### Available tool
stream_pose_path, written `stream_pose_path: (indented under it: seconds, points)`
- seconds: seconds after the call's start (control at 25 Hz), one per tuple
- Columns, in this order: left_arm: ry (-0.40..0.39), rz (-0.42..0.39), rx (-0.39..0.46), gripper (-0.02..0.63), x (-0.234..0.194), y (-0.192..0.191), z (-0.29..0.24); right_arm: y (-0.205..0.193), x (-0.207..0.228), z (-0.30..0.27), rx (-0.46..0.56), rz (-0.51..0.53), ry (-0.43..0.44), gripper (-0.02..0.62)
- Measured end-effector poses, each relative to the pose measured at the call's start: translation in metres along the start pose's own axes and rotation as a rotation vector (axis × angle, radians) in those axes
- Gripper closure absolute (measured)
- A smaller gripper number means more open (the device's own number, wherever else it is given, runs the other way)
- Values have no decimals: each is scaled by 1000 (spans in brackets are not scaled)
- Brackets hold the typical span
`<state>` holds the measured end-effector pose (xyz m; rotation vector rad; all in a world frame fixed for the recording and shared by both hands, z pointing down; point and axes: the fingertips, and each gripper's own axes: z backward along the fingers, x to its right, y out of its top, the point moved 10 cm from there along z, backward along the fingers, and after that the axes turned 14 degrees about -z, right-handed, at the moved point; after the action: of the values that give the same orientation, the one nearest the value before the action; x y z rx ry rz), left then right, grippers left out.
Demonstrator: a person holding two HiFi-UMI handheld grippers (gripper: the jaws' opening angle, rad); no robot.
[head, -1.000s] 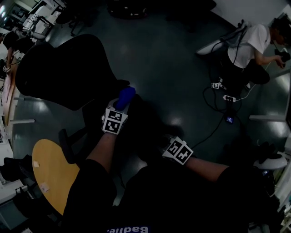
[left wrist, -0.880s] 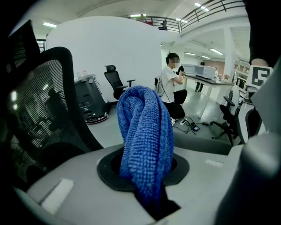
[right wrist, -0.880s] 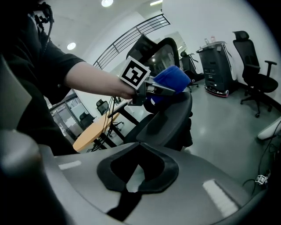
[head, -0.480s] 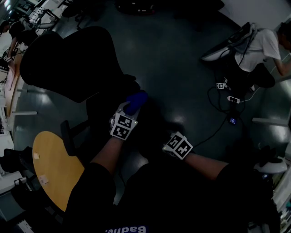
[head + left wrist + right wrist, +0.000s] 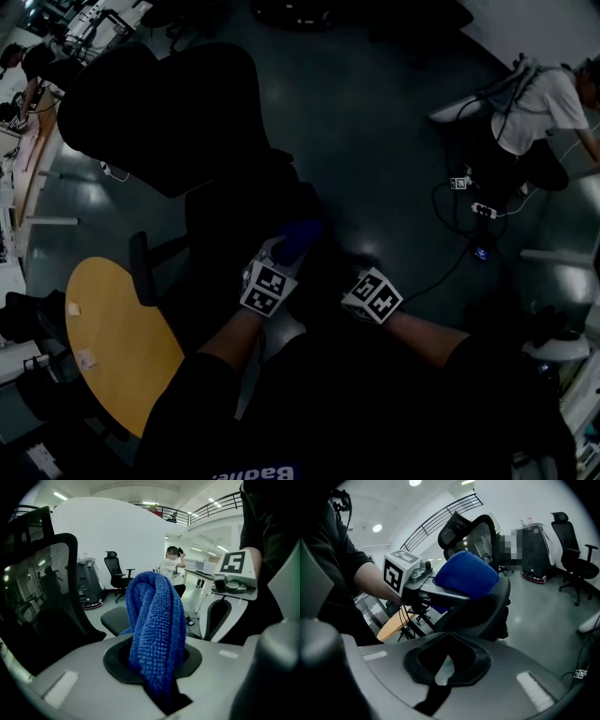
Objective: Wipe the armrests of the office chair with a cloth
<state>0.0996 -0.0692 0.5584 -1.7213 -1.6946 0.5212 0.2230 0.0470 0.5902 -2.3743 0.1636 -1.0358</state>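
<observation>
A black office chair [image 5: 159, 112] stands in front of me, its seat and near armrest lost in darkness. My left gripper [image 5: 284, 251] is shut on a blue cloth [image 5: 298, 239] over the chair's right side. In the left gripper view the cloth [image 5: 157, 634] bulges up from between the jaws, with a dark armrest pad [image 5: 112, 620] just behind it. My right gripper [image 5: 366, 289] hovers close to the right of the left one; in its own view the right gripper [image 5: 443, 665] is shut on nothing and faces the cloth [image 5: 466, 578] and the left gripper [image 5: 440, 592].
A round yellow table [image 5: 122, 347] sits at lower left beside the chair base. A person [image 5: 544, 103] crouches at upper right, with cables and a power strip [image 5: 472, 203] on the dark floor. Another office chair [image 5: 574, 569] stands further off.
My left gripper has carried the cloth down and to the right along the chair's side, closer to my right gripper. The right gripper has barely moved.
</observation>
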Motion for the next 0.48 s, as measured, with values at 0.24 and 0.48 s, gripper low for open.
stream_pose_path:
  seconds: [0.24, 0.48]
  points:
    - [-55, -15, 21, 497, 41, -8, 17, -6, -2, 1, -9, 1, 0, 591]
    - [-79, 36, 42, 499, 66, -20, 34, -7, -6, -2, 9, -12, 8, 591]
